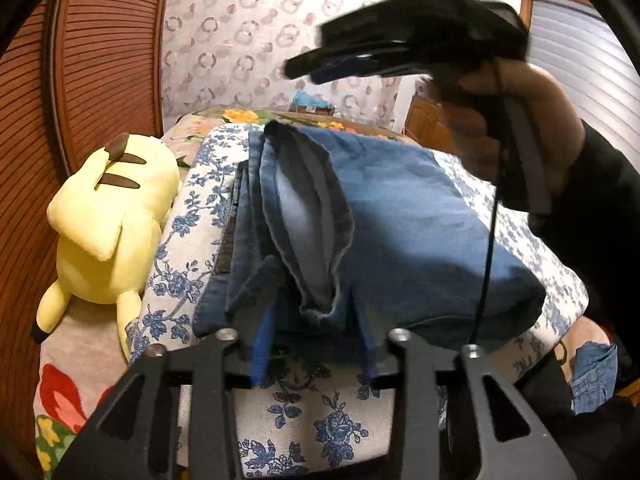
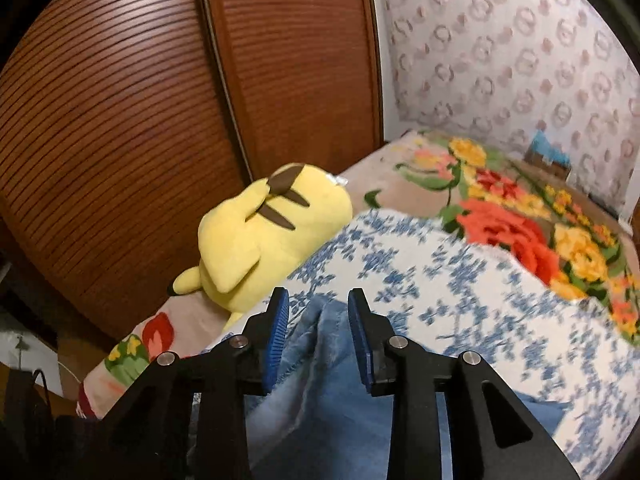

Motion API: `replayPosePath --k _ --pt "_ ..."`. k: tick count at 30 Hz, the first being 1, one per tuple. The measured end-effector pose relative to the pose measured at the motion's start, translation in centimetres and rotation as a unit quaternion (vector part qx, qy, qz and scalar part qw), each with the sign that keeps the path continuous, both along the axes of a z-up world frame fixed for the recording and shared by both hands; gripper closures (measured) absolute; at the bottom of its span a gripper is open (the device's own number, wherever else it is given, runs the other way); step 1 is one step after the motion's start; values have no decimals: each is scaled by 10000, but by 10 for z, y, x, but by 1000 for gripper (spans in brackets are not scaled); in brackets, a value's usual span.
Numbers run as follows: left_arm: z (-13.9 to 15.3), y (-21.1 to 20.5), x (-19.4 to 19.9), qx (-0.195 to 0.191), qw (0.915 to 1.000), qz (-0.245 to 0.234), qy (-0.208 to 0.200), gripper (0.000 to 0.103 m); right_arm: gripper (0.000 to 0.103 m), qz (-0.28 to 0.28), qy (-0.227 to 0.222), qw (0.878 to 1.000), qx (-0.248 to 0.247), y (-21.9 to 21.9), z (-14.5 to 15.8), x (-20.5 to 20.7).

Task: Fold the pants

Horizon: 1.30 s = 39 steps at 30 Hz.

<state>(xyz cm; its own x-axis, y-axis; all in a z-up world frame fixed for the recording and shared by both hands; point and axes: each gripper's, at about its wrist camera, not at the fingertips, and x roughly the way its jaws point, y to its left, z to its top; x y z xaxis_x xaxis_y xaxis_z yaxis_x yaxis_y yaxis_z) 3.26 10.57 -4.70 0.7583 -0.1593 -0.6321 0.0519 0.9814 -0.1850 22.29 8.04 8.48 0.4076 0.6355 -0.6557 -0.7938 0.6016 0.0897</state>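
Folded blue jeans (image 1: 384, 216) lie in a stack on a blue-flowered white cloth (image 1: 304, 420). A loose hem (image 1: 316, 208) curls over the top of the stack. My left gripper (image 1: 316, 320) is low at the near edge of the stack, its blue pads (image 1: 262, 348) apart, with the hem's end lying between them unpressed. My right gripper (image 1: 308, 68), held by a hand (image 1: 532, 120), hovers blurred above the far side of the jeans. In the right wrist view my right gripper (image 2: 318, 312) stands open, and pale denim (image 2: 316, 360) shows in the gap without touching the pads.
A yellow plush toy (image 1: 104, 224) lies left of the cloth, against a brown slatted door (image 2: 120, 120). A flowered blanket (image 2: 520, 220) covers the bed beyond. Patterned wallpaper (image 1: 260, 32) backs the bed. The person's dark sleeve (image 1: 592, 208) fills the right.
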Motion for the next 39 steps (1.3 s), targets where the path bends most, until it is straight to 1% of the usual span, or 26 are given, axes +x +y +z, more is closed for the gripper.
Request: replayPosePath --k 3,4,6,9,12,13,17,20,22,24,27,29,30,32,34,35,39 --pt "3 1 0 54 10000 65 -17 61 71 -156 -143 9998 -9 -26 9 -3" --pt "4 1 0 64 9999 76 -35 57 71 -183 -202 9996 -6 -37 12 -6" --pt "7 2 -1 65 9999 113 -85 56 70 -265 -345 9990 -44 -61 18 -10" --pt "11 3 0 103 9996 216 -159 56 65 -381 -467 9982 -21 -100 25 -19" --pt "15 1 4 135 9994 214 -227 56 56 -491 -554 9972 -53 -138 28 -32" --pt "17 -1 6 157 9994 199 -243 56 52 -550 -590 9967 -84 -151 27 -37" --pt "18 -11 17 281 9992 81 -256 56 52 -789 -572 9950 -202 -190 11 -60" --pt "11 -18 29 427 9990 75 -123 56 52 -974 -475 9936 -323 -213 -10 -78" --pt "7 -20 34 545 9984 147 -44 56 52 -1024 -411 9932 -384 -220 -21 -88" --pt "3 -17 38 633 9975 320 28 56 52 -1088 -307 9929 -376 -228 -33 -95" --pt "-1 -7 39 597 9967 537 81 56 52 -1146 -156 9928 -323 -235 -48 -104" --pt "-5 0 39 657 9951 725 142 56 52 -1185 -64 9925 -292 -239 -56 -108" --pt "-8 4 39 642 9949 762 181 56 52 -1194 -3 9925 -268 -239 -60 -104" --pt "-14 9 39 563 9953 737 287 56 52 -1172 127 9928 -216 -239 -66 -104" --pt "-18 9 39 551 9956 699 309 56 52 -1132 238 9932 -142 -236 -69 -106" --pt "-19 8 38 565 9955 691 306 56 52 -1140 275 9930 -135 -231 -74 -98" --pt "-20 8 38 551 9957 690 296 56 52 -1156 379 9922 -272 -228 -86 -90"
